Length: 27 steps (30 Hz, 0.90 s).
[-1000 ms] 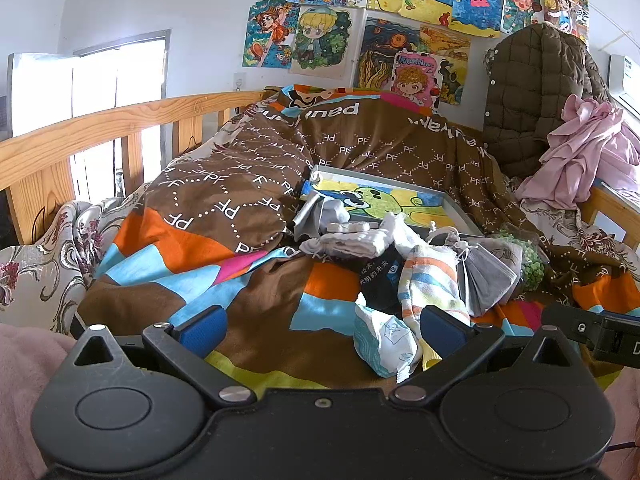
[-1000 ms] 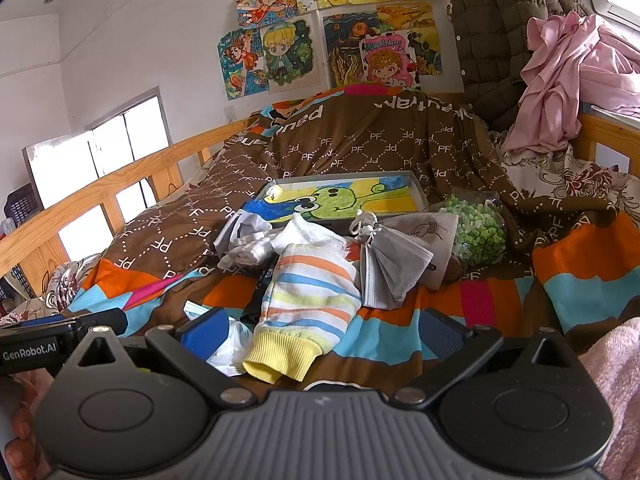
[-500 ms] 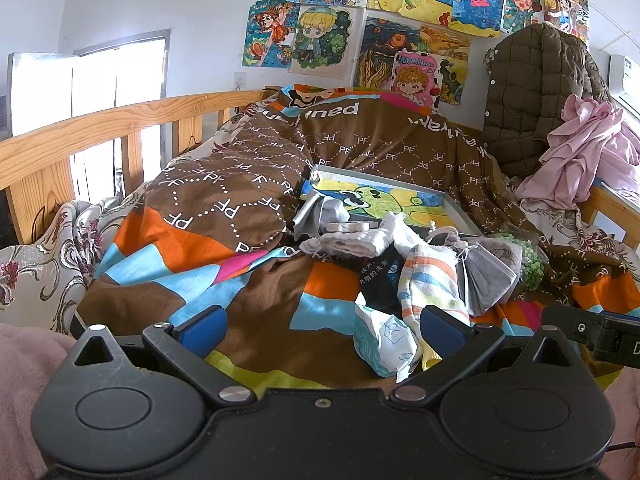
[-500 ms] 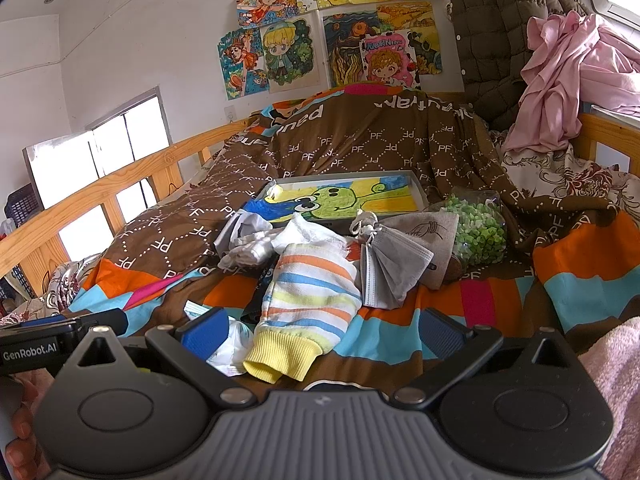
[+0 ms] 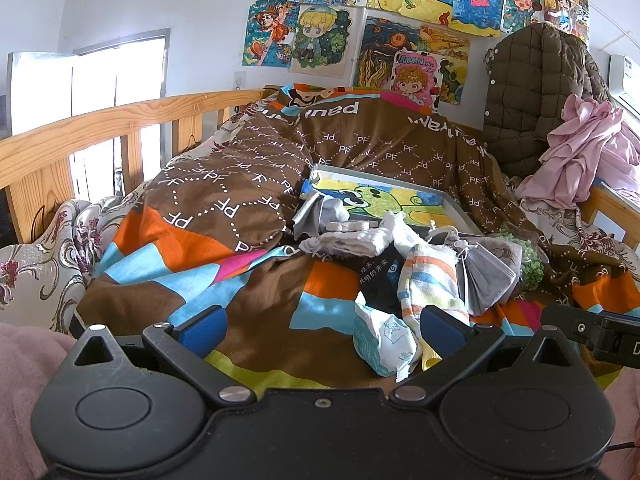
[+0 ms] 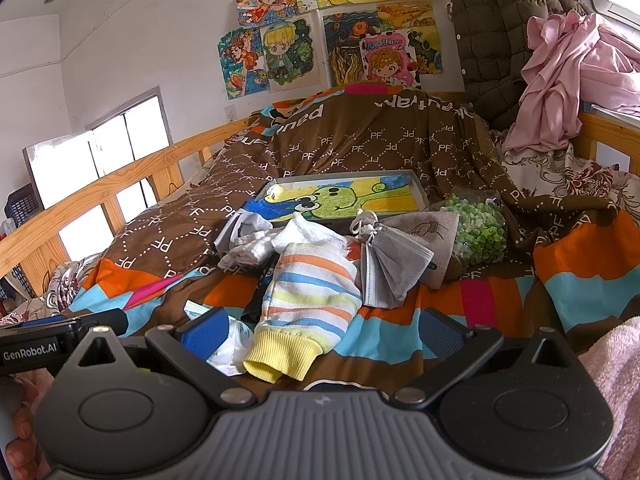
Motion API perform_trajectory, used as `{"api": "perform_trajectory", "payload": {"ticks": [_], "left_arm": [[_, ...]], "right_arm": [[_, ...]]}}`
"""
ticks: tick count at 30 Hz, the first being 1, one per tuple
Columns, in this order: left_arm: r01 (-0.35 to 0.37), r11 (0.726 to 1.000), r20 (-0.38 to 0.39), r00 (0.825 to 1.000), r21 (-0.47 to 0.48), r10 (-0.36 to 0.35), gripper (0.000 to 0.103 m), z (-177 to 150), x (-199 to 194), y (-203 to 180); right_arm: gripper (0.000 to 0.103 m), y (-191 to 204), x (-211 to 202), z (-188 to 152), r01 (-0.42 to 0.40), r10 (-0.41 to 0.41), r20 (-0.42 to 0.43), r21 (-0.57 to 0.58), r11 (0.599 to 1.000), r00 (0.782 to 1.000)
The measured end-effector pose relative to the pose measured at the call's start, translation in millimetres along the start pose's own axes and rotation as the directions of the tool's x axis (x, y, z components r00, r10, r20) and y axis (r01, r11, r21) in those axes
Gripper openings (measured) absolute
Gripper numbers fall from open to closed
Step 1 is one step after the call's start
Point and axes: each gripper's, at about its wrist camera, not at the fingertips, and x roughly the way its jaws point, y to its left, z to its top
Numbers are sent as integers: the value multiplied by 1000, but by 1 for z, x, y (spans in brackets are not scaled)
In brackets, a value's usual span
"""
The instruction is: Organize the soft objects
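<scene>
A pile of soft things lies on the patterned quilt: a striped sock, grey face masks, a white-and-teal packet, a grey-white cloth bundle and a bag of green bits. Behind them stands a tray with a frog picture. My left gripper is open and empty, just short of the packet. My right gripper is open and empty, with the sock's yellow cuff between its fingers.
A wooden bed rail runs along the left. A brown padded jacket and pink clothes hang at the right. Drawings cover the far wall. Pink fabric lies at the near right.
</scene>
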Motion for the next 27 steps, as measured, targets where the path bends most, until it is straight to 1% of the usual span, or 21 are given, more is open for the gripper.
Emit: {"api": "perform_trajectory", "payload": {"ticks": [8,11,15,18,20,23,25,27], "left_arm": [[-2,1000,-10,1000,-9,2,102,-2,2,2],[-1,1000,-12,1000,-12,1,102,-3,2,3],[2,1000,-32,999,-30,-3,102,-3,4,5],[6,998,-57,998,-62,-9,102,-2,7,8],[23,996,-88,996,-91,-31,102,-1,12,12],[75,986,-146,985,-147,-97,102,2,21,17],[89,982,-172,978,-166,-118,102,4,28,17],[98,981,-202,970,-170,-132,102,6,36,15]], "right_arm": [[103,-1,2,0,-2,2,1,1,1000,1000],[103,-1,4,0,-14,14,-8,15,1000,1000],[103,-7,11,4,-37,40,-53,57,998,998],[103,-12,21,10,-61,71,-102,94,994,992],[103,-18,26,16,-86,103,-121,140,986,987],[103,-26,38,26,-120,148,-134,200,972,980],[103,-32,50,33,-127,163,-157,220,967,974],[103,-35,68,40,-132,174,-191,215,968,966]]}}
